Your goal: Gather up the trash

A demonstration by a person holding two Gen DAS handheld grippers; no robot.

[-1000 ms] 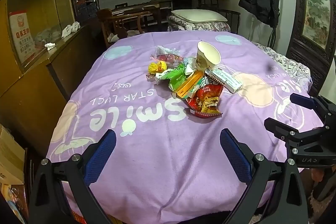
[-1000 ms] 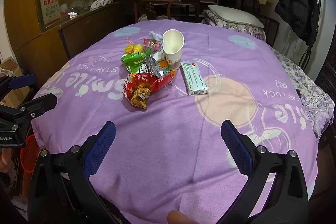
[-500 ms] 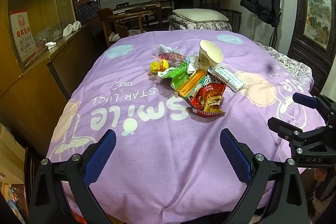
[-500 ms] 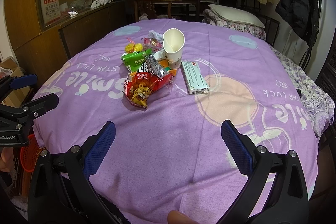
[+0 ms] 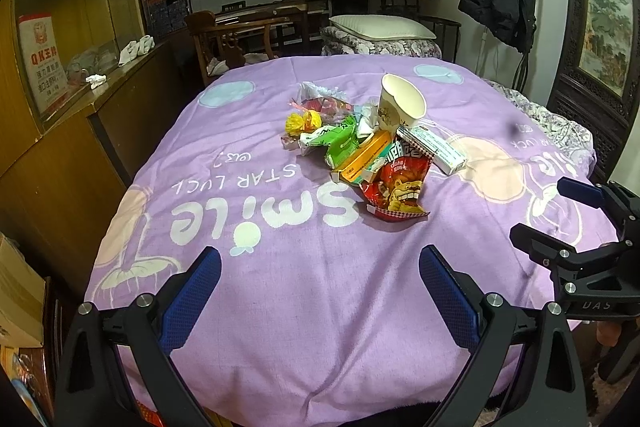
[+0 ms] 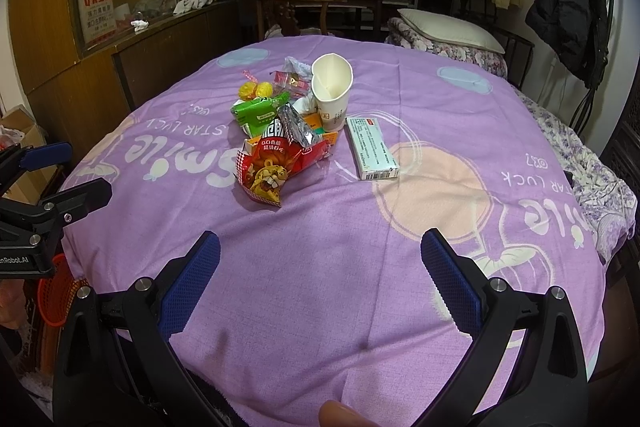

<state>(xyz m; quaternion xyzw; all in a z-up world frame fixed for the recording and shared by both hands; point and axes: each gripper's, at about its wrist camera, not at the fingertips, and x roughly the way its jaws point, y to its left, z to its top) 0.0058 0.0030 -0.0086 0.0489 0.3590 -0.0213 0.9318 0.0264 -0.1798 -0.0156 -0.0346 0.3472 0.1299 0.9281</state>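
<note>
Trash sits in one loose heap toward the far middle of the purple cloth (image 6: 320, 267) that covers the table, nothing in it yet picked up. At its near edge lies a red snack bag (image 6: 272, 169) (image 5: 396, 183), with a crumpled silver wrapper (image 6: 296, 125) on top of it in the right wrist view and an orange carton (image 5: 362, 159) just behind it. A green packet (image 6: 258, 111) (image 5: 334, 143) and yellow sweets (image 6: 255, 89) (image 5: 302, 121) lie on the heap's left side, and a dented paper cup (image 6: 332, 91) (image 5: 400, 103) stands at its back. A flat white-and-green box (image 6: 372, 149) (image 5: 434, 147) lies just beside the cup, on the right, slightly apart from the rest. Both tools hover over the near edge of the table, well short of the heap: the left gripper (image 5: 320, 291) has its blue pads spread wide with nothing between them, and the right gripper (image 6: 320, 275) is equally wide and empty. An orange mesh basket (image 6: 56, 291) shows below the table's left edge, possibly the bin, though I cannot tell. By my reading the collecting has not begun; every piece is left to gather, and the red bag or the box looks the easiest first reach.
</note>
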